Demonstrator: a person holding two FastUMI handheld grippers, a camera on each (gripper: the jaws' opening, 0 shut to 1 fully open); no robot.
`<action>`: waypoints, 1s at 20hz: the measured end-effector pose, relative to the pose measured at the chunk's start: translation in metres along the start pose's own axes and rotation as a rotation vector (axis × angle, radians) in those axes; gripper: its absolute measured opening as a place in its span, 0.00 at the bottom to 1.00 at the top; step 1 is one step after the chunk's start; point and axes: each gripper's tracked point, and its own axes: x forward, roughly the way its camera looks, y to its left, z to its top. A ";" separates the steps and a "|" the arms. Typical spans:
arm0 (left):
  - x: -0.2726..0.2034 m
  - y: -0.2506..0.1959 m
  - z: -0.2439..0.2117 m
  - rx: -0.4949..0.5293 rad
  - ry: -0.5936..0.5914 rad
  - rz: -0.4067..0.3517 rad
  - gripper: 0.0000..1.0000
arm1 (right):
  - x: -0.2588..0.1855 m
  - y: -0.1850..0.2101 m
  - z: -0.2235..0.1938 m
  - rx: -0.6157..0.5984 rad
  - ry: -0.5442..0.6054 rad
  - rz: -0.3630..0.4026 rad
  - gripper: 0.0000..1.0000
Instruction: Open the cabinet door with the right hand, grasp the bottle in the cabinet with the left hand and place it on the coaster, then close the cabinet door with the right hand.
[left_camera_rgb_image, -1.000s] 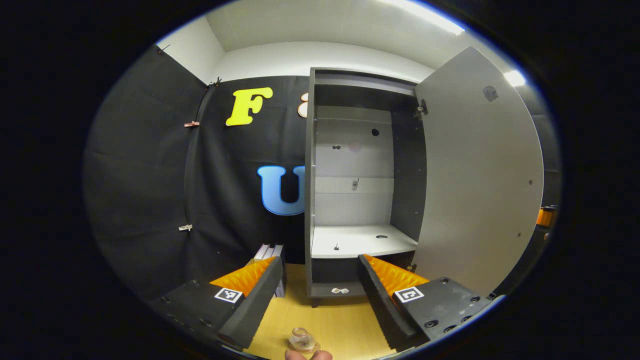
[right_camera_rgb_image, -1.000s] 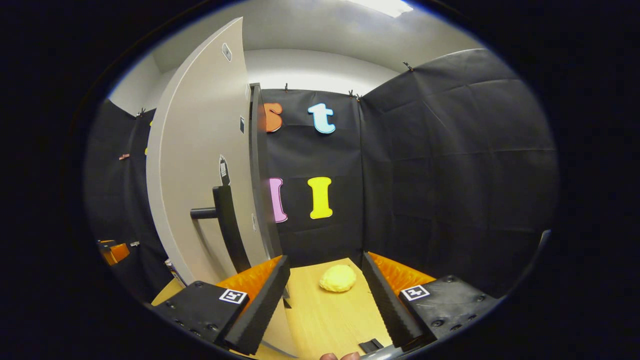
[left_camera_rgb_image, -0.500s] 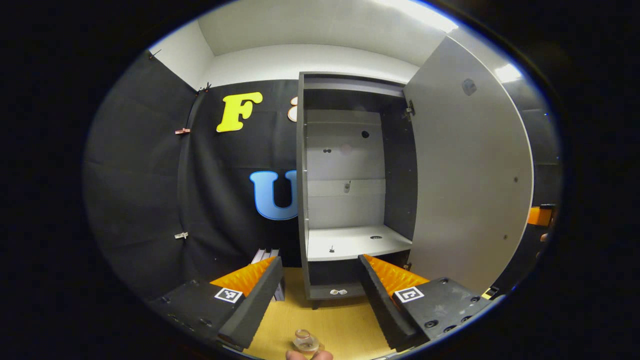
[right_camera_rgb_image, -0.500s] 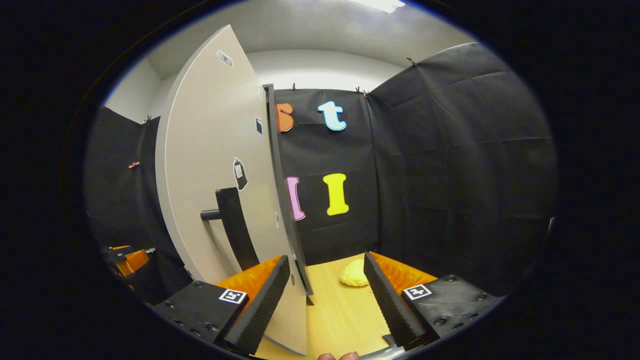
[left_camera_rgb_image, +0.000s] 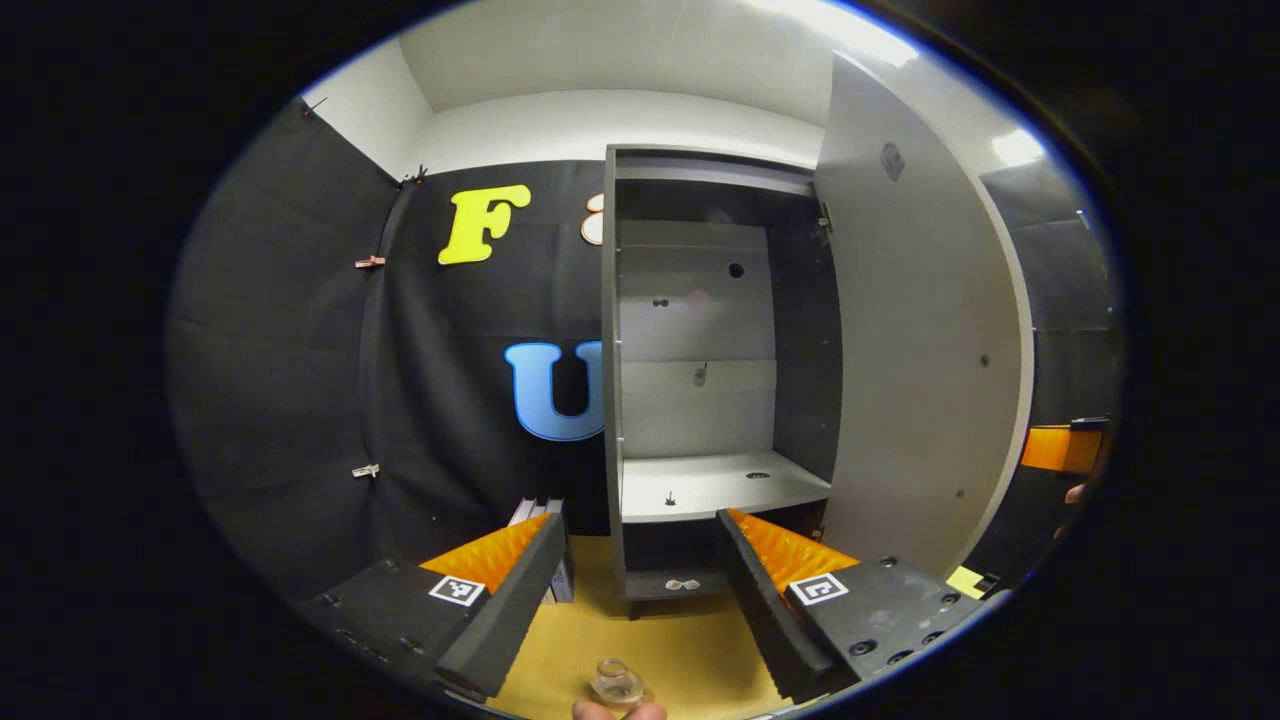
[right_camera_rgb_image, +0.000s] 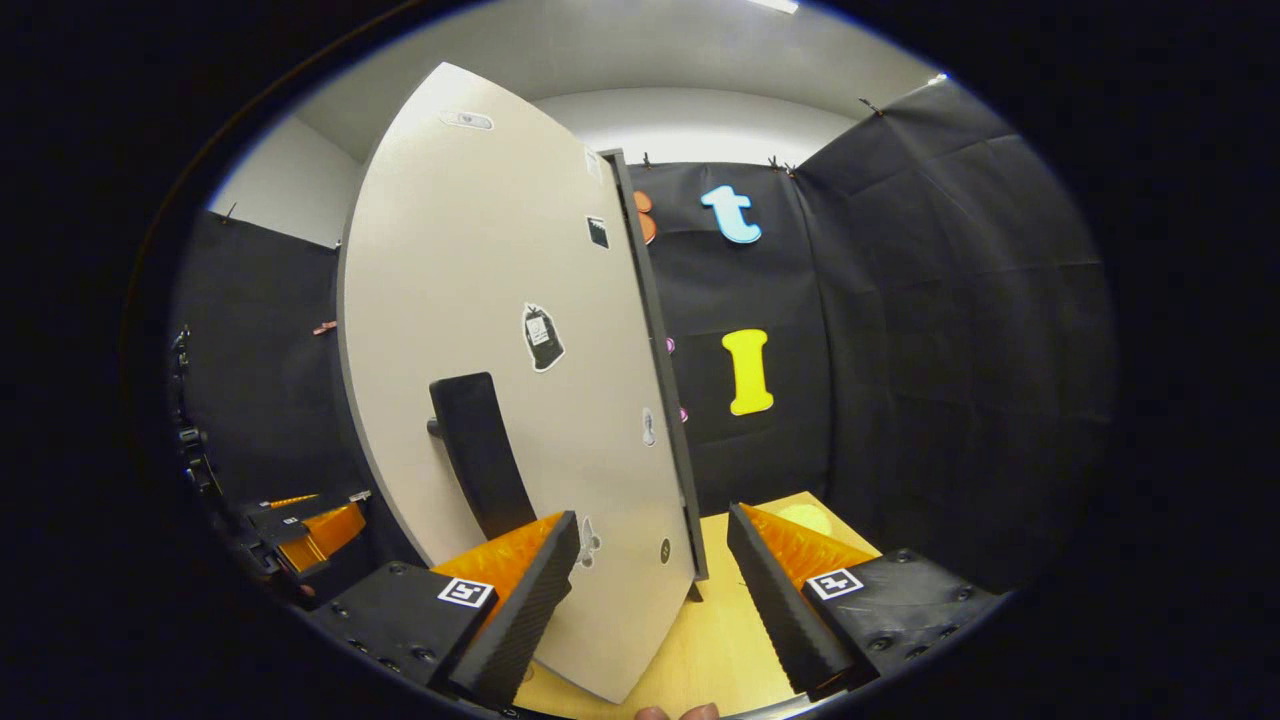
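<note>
The tall grey cabinet (left_camera_rgb_image: 700, 400) stands open on the wooden counter (left_camera_rgb_image: 680, 650), its pale shelf (left_camera_rgb_image: 715, 485) bare. Its large grey door (right_camera_rgb_image: 500, 350) with a black handle (right_camera_rgb_image: 475, 450) is swung partway. The right tool (right_camera_rgb_image: 650, 590) gapes wide, the door's lower edge between its fingers, untouched. The left tool (left_camera_rgb_image: 635, 590) is wide, holding nothing. The small clear glass bottle (left_camera_rgb_image: 615, 682) sits on the counter just below it.

The bottle (left_camera_rgb_image: 615, 684) (clear glass) is cut off at the bottom edge.
</note>
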 end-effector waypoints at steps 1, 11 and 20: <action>0.000 0.003 -0.001 0.001 0.001 0.004 0.93 | 0.003 0.009 -0.001 -0.002 -0.002 0.017 0.97; -0.002 0.022 0.000 0.012 0.005 0.036 0.92 | 0.051 0.098 -0.015 -0.052 -0.010 0.211 0.98; 0.005 0.014 0.011 -0.002 -0.040 0.036 0.93 | 0.056 0.114 -0.013 -0.067 -0.022 0.237 0.98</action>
